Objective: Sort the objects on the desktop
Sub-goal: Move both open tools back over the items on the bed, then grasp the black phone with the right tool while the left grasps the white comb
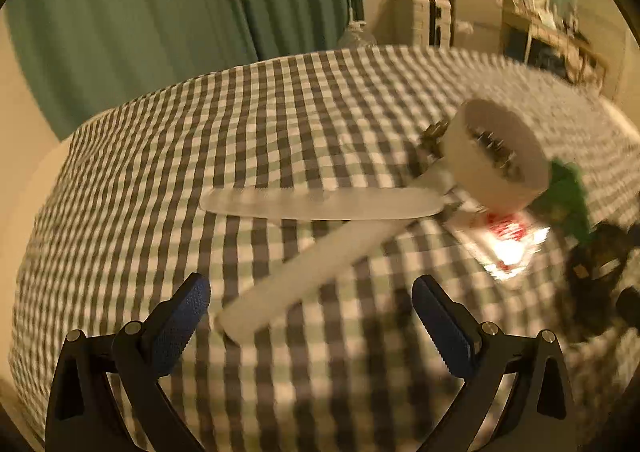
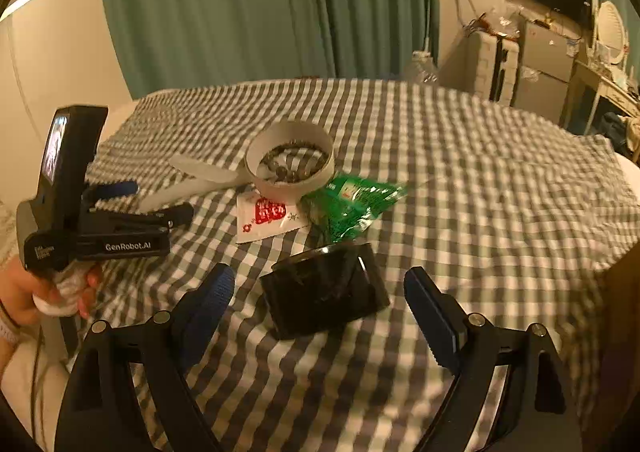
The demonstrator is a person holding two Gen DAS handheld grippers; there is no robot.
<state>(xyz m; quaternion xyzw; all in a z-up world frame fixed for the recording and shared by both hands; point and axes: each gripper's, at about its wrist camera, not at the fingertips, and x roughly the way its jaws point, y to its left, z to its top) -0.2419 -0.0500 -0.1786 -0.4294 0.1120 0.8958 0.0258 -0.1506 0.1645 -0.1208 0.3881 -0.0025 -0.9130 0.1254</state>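
We see our left claw [image 1: 310,312] spread wide and empty above the worktop covered in a grey-and-white checked cloth [image 1: 248,123]. Just ahead of it a long flat white strip [image 1: 296,280] lies slantwise, its near end between the blue fingertips [image 1: 188,308], and a second white strip [image 1: 320,204] lies across it. Beyond them stands a white round open container [image 1: 496,155] with small dark items inside, too blurred to identify.

Our right claw [image 2: 320,304] is likewise wide open, gripping nothing, with a glossy black box [image 2: 324,292] on the cloth between its fingers. Behind the box lie a crumpled green packet [image 2: 352,207] and a white sachet with red print [image 2: 268,215], both just beside the container.
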